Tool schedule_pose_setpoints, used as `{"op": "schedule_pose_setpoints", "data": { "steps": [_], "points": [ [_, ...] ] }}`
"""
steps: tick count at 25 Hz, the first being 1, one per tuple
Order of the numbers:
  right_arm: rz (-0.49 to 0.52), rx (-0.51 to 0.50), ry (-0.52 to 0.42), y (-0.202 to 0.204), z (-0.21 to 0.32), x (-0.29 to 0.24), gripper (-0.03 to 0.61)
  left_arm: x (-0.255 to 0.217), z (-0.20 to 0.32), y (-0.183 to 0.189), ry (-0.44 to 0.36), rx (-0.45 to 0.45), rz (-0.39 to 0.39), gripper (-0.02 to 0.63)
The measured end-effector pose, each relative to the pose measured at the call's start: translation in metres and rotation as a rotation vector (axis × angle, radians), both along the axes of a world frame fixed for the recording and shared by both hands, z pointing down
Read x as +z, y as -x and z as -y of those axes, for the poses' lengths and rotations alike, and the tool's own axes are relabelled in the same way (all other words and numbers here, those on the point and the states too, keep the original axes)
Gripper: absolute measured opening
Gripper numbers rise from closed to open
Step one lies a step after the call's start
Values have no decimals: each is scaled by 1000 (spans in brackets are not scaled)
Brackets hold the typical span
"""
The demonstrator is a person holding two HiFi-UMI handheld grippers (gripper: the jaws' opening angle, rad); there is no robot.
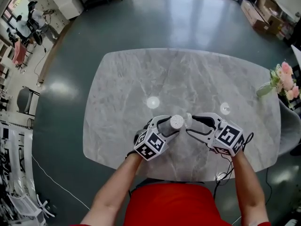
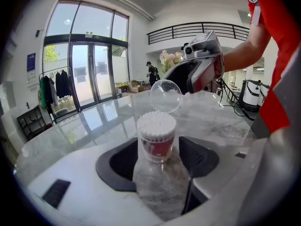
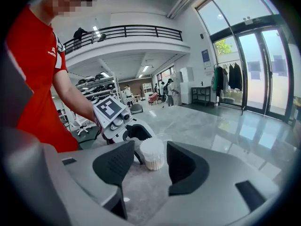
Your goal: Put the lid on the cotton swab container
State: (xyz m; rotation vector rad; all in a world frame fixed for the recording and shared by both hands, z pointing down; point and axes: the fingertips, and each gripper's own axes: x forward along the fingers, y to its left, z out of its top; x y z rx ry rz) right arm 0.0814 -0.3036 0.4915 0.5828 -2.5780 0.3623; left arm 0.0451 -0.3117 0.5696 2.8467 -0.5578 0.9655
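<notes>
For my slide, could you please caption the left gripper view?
Uncapped swab container inside the open left gripper; clear lid beyond, by the right gripper.

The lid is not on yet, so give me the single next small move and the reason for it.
Probably bring the right gripper onto the clear lid and close on it. The lid shows just past the cotton swab container, near that gripper's jaw tips, not on top; its jaws and those of the left gripper stand apart, gripping nothing.

Open tabletop [image 1: 188, 74] beyond the swab container [image 1: 177, 122]; flowers [image 1: 283, 81] at right edge
</notes>
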Motion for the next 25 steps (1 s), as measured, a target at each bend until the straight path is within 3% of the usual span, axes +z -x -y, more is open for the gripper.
{"op": "schedule_pose_setpoints", "data": {
  "steps": [6,10,18,25],
  "points": [
    [-66,-73,-47,19,-3,-8,195,-2,2,-1,-11,16,-7,268],
    [-143,-113,-73,35,1,-4,148,-1,2,-2,-16,25,-7,267],
    [-322,-186,-74,66,6,20,133,-1,3,-3,-16,39,-14,267],
    [-422,-134,-82,72,9,33,126,-1,4,-3,-22,26,-5,267]
  ]
}}
